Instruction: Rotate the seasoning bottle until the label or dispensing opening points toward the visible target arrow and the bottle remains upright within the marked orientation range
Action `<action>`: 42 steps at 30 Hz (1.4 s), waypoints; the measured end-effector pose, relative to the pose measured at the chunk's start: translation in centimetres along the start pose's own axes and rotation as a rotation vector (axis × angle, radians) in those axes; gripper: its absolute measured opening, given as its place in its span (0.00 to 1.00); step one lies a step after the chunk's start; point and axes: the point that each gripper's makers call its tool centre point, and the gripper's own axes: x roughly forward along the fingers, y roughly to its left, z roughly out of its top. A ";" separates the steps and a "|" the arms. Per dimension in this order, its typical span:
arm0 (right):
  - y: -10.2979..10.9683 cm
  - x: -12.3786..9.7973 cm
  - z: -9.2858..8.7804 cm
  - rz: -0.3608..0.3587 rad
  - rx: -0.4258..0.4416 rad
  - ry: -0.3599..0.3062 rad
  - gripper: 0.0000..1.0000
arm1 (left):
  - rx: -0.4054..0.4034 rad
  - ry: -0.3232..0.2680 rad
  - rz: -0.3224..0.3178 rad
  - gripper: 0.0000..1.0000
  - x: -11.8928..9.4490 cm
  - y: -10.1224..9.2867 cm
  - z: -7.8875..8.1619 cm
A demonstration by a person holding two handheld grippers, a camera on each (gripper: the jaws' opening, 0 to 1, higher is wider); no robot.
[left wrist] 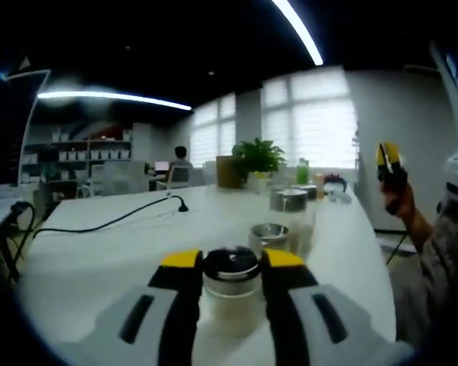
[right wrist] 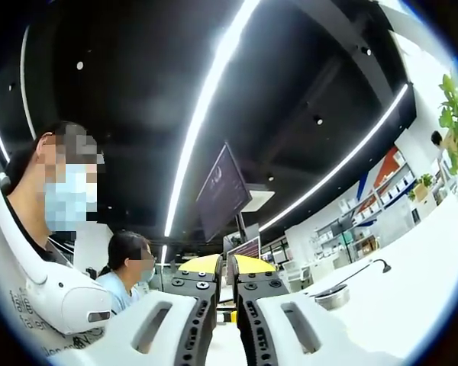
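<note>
Table (left wrist: 99, 259): the white top carries everything; a black cable (left wrist: 114, 221) snakes across its far left, and I see no target arrow or marked range on the bare surface from here.
Potted plant (left wrist: 257, 158): stands at the far end of the table, well apart from my work.
My left gripper (left wrist: 230, 267): the two yellow-tipped fingers (left wrist: 181, 259) stand either side of the seasoning bottle, pressed against its shoulders just under the cap, so I judge them clamped on it.
My right gripper (right wrist: 222, 268): tilted up toward the ceiling lights, fingers drawn together with only a thin slit between and nothing held; in the left gripper view it shows raised at the right edge, well apart from the bottle.
Seasoning bottle (left wrist: 231, 286): upright on the table near me, clear glass body, dark cap with a shiny top.
Other jars (left wrist: 269, 236): two metal-lidded ones stand just beyond the bottle, the nearer one close behind its right side.
Risk, grip: the hold is high on smooth glass; a quick twist could let the bottle slip inside my fingers and turn less than my wrist does.
Risk, tilt: rolling my hand off vertical would lean the bottle out of range.
Risk, neighbours: my right finger could knock the near jar as I swing round.
Risk, aim: with no arrow in sight I could stop at the wrong heading.
</note>
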 end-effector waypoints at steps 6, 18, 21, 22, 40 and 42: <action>0.1 -0.1 0.0 0.008 -0.002 0.004 0.03 | 0.011 0.008 -0.019 0.32 0.1 -0.1 -0.1; 0.0 0.0 0.0 0.011 0.017 -0.005 0.03 | -0.005 0.010 -0.051 0.32 0.2 0.0 -0.2; 0.0 0.0 0.1 0.010 0.016 -0.004 0.03 | -0.012 0.021 -0.077 0.32 0.2 -0.2 -0.2; -0.1 -0.1 0.2 0.009 0.017 -0.007 0.03 | -0.036 0.021 -0.096 0.32 0.1 -0.4 -0.3; 0.0 -0.4 1.5 0.007 -0.010 -0.052 0.06 | -0.042 -0.019 -0.080 0.39 -0.8 0.1 0.6; -0.4 -0.4 1.5 -0.011 -0.022 -0.050 0.11 | -0.038 -0.042 -0.062 0.39 -1.7 0.1 1.4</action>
